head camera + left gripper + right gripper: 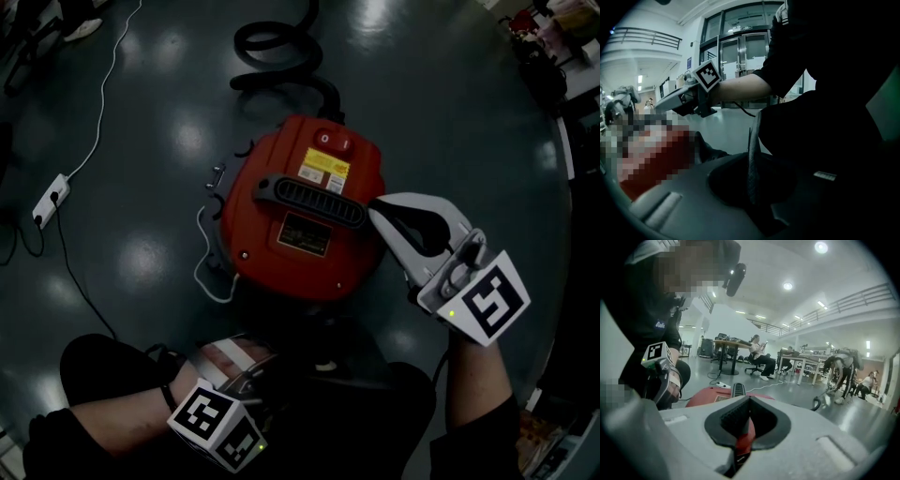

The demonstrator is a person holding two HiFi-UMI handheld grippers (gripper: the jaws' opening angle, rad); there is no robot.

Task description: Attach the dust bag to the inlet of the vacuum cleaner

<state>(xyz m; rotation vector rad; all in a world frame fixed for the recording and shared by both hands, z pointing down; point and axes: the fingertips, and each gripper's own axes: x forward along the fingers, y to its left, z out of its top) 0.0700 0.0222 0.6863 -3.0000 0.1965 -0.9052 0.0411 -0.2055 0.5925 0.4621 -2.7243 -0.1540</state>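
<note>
A white power strip [52, 200] on a glossy dark floor [450, 112].
It lies near the left edge, and its thin white cable [100, 103] runs up and away across the floor.

Red vacuum cleaner [281, 253] with yellow label [323, 169] and black hose [281, 47] — dark grey floor [450, 103].

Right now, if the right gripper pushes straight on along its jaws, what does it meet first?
The lid of the red vacuum cleaner, near its black handle; the right gripper looks almost on it, though depth is unclear.
</note>
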